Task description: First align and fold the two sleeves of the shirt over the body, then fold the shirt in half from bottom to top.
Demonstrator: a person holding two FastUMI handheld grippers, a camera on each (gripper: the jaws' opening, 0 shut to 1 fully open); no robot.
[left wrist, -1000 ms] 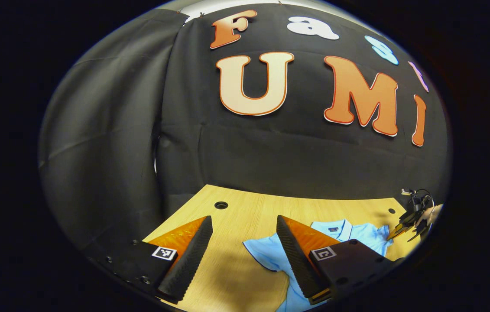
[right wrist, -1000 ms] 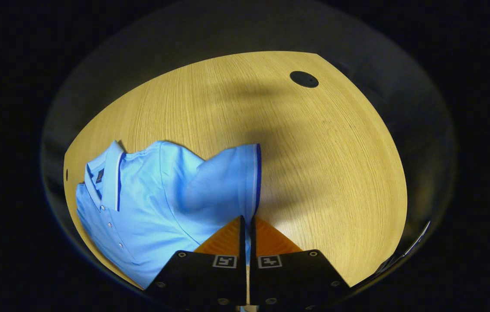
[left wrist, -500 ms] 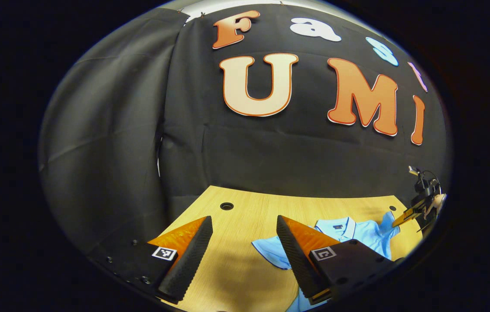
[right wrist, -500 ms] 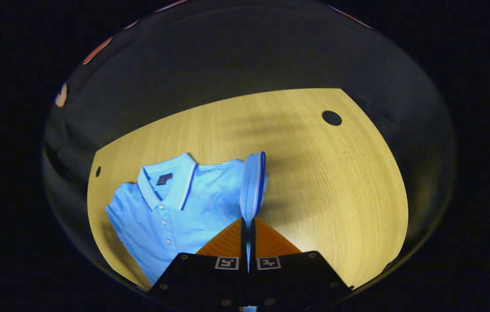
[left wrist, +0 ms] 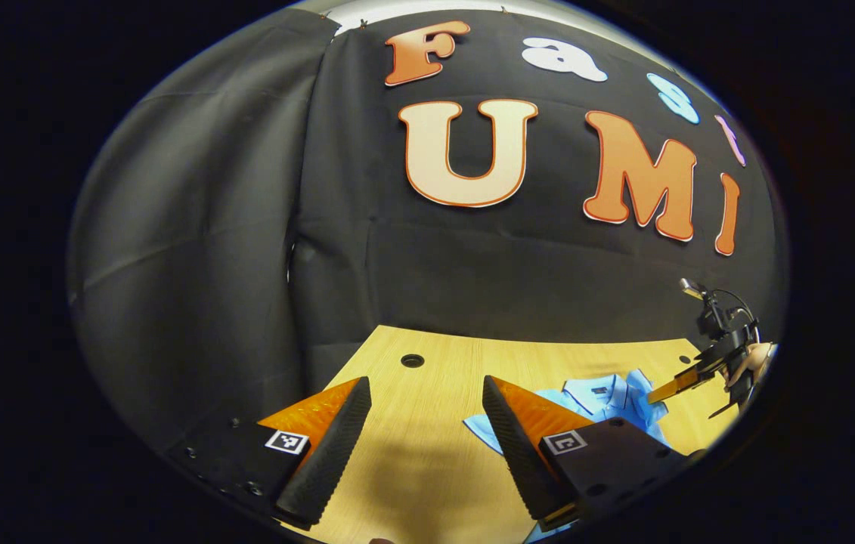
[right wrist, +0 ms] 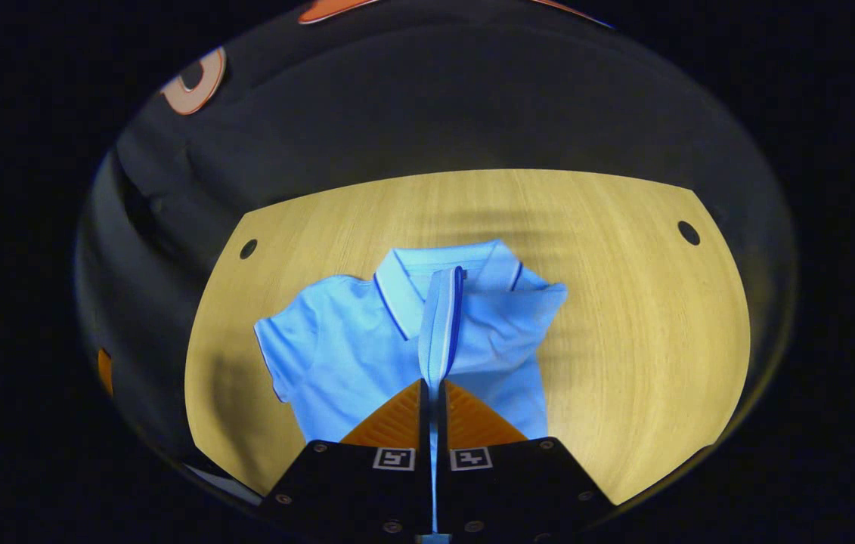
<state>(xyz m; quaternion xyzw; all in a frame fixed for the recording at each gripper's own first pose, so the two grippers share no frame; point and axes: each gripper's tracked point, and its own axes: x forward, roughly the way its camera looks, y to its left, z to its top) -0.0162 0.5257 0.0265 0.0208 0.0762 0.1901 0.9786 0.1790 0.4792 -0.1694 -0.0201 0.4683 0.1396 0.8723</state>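
shirt (right wrist: 336, 355) on table (right wrist: 624, 363), sleeve (right wrist: 442, 332) pinched by right gripper (right wrist: 431, 389)

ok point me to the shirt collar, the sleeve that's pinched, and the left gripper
shirt collar (right wrist: 395, 290): right gripper view, on its left flap.
pinched sleeve (right wrist: 442, 325): right gripper view, on the cuff held up edge-on.
left gripper (left wrist: 427, 389): left gripper view, midway between its fingertips.

Overhead light is brightening the desk (right wrist: 624, 317), soft shadows are streaking it, and fisheye bending is curving its edges.
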